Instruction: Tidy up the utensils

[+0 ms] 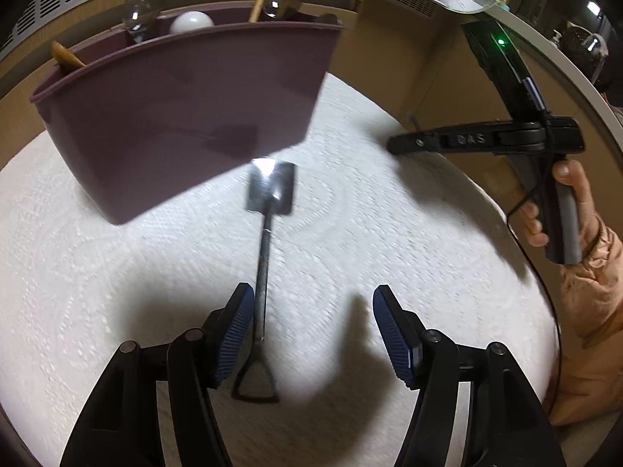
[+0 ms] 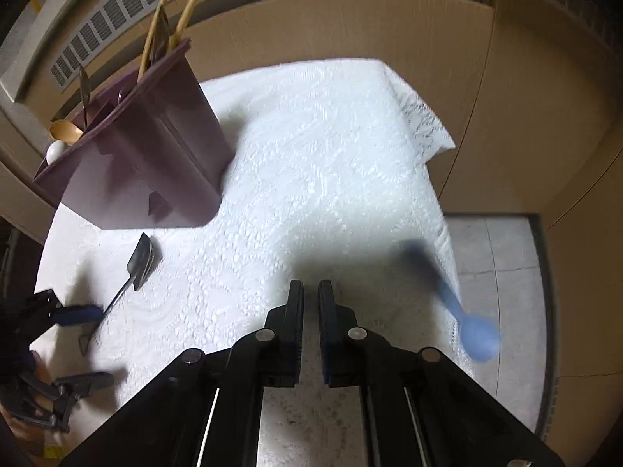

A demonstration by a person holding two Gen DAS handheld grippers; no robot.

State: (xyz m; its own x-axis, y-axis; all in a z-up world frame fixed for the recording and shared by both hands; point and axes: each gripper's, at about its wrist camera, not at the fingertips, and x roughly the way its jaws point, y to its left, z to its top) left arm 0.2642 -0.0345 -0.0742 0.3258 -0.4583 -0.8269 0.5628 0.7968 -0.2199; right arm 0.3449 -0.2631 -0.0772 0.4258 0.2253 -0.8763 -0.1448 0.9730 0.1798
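Your left gripper open astride shovel spoon, lower centre, ready to pinch | right gripper closed, empty | blue spoon, lower right, blurred, probably loose | holder upper left awaits both.

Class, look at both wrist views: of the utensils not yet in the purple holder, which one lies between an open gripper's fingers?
The shovel-shaped metal spoon, lying between the left gripper's open fingers; the blue spoon lies at the cloth's edge, outside any gripper.
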